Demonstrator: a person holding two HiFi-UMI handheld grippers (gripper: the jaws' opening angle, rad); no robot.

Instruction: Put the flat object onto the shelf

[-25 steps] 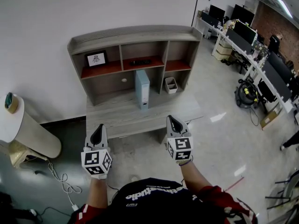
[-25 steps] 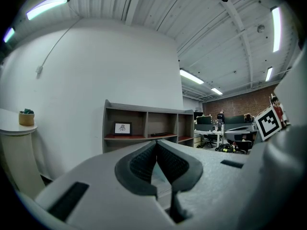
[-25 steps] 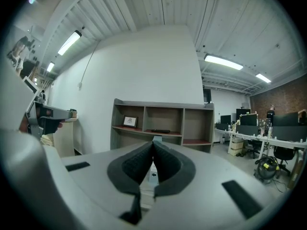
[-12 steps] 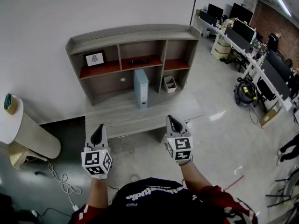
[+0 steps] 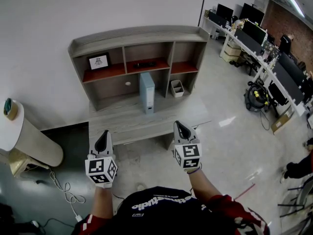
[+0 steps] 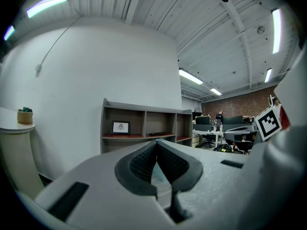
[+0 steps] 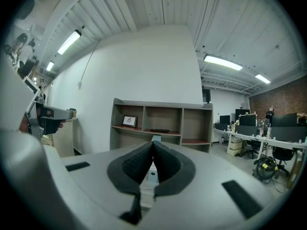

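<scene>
A grey desk (image 5: 122,122) with a shelf unit (image 5: 137,35) stands against the white wall. A pale blue flat binder (image 5: 147,92) stands upright on the desk under the middle compartment. My left gripper (image 5: 102,140) and right gripper (image 5: 180,128) hover side by side in front of the desk's near edge, well short of the binder. Both are shut with nothing between the pads. The left gripper view shows the left gripper (image 6: 156,145) pointing at the shelf unit (image 6: 144,113). In the right gripper view, the right gripper (image 7: 153,145) points at the shelf unit (image 7: 163,104).
A framed picture (image 5: 99,61) stands in the left compartment and a thin black object (image 5: 145,64) lies in the middle one. A small bin (image 5: 177,88) sits under the right compartment. A white round stand (image 5: 29,138) is at the left; office desks with monitors (image 5: 264,48) line the right.
Both grippers stay where they were, still shut. Only a person at the room's far right edge has shifted.
</scene>
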